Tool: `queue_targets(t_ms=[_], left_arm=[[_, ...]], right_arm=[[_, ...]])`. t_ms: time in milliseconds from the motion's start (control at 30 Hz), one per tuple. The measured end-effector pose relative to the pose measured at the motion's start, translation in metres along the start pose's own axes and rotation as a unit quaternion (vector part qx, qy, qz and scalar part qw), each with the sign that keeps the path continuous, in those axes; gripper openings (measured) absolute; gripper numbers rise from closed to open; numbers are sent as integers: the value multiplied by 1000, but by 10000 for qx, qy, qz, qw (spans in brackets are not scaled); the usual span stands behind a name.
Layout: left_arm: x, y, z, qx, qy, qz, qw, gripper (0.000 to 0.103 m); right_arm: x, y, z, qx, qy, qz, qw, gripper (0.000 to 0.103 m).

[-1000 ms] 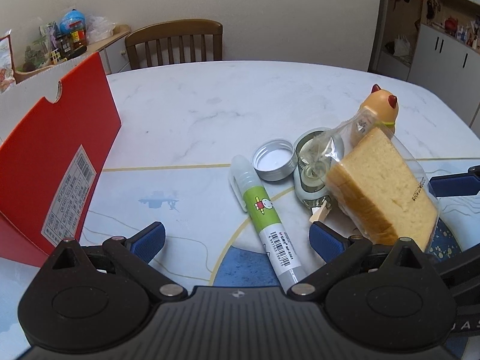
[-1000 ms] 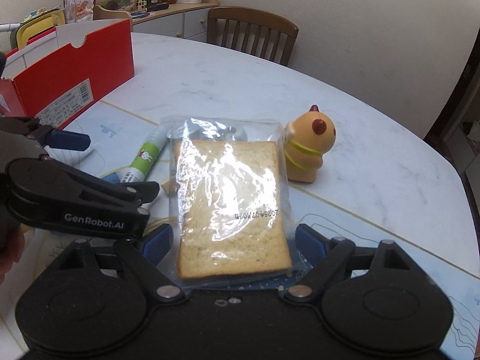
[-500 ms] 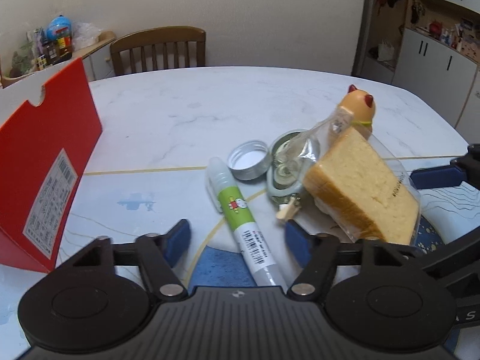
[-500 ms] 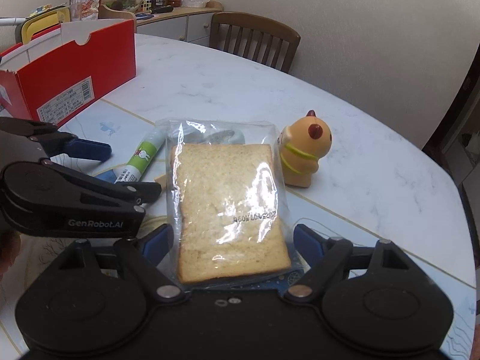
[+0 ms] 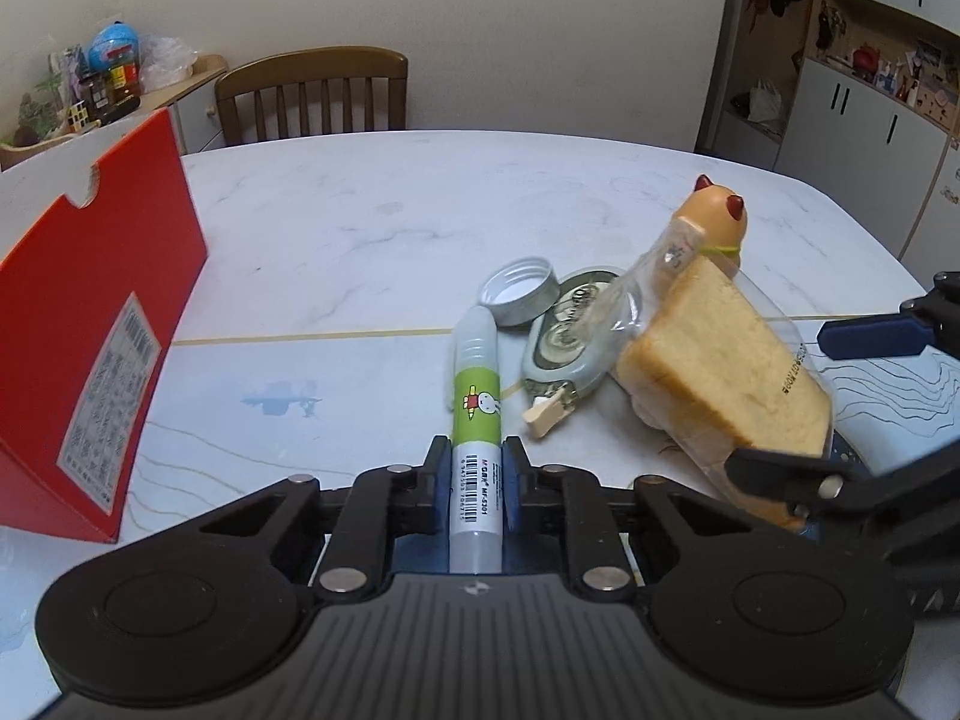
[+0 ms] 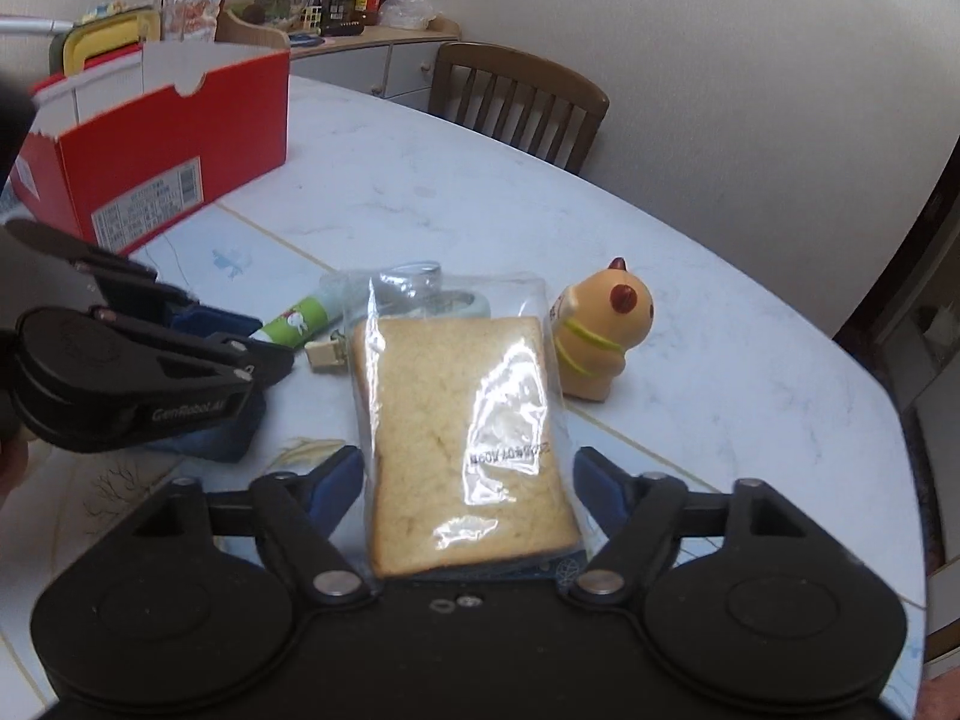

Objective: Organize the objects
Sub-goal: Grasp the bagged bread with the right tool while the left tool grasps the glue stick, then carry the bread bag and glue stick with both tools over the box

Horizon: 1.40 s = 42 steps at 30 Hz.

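Left claw point(image 5: 475, 468) clamped on cylindrical plastic glue stick point(image 5: 476, 402), right claw point(image 6: 468, 474) spread around crinkly bagged bread slice point(image 6: 462, 450)

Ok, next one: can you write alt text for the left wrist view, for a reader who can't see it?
The left gripper is shut on a green-and-white glue stick lying on a white marble table. Right of it lie a bagged bread slice, a metal lid, a tape dispenser and an orange animal figurine; a red box stands at left.
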State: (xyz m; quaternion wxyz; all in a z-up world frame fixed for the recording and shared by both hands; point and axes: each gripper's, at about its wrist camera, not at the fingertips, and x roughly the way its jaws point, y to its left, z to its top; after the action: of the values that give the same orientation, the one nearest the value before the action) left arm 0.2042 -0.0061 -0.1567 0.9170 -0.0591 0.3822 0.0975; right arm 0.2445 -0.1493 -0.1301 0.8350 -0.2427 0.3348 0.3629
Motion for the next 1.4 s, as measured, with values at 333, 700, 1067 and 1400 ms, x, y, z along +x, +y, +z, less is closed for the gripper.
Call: queue_targets(t_ms=[333,700,1067,1400], left_arm=[[-10,9,-8,-87,10,-20,10000,17],[-20,14,-11,-191,-32,-133,9997,16],[-48,34,-16,-566,-1,-653,9963,16],[-98,61,-19,-660,-185,-1056,9920,16]], right_arm=[[21,-12,4,374,298,319,9983,87],[11,-10,2,569,310,207,9977,73],[-26,12,0,931,327,261,9948,71],[-61,42,17,1243,359,204,9914,71]])
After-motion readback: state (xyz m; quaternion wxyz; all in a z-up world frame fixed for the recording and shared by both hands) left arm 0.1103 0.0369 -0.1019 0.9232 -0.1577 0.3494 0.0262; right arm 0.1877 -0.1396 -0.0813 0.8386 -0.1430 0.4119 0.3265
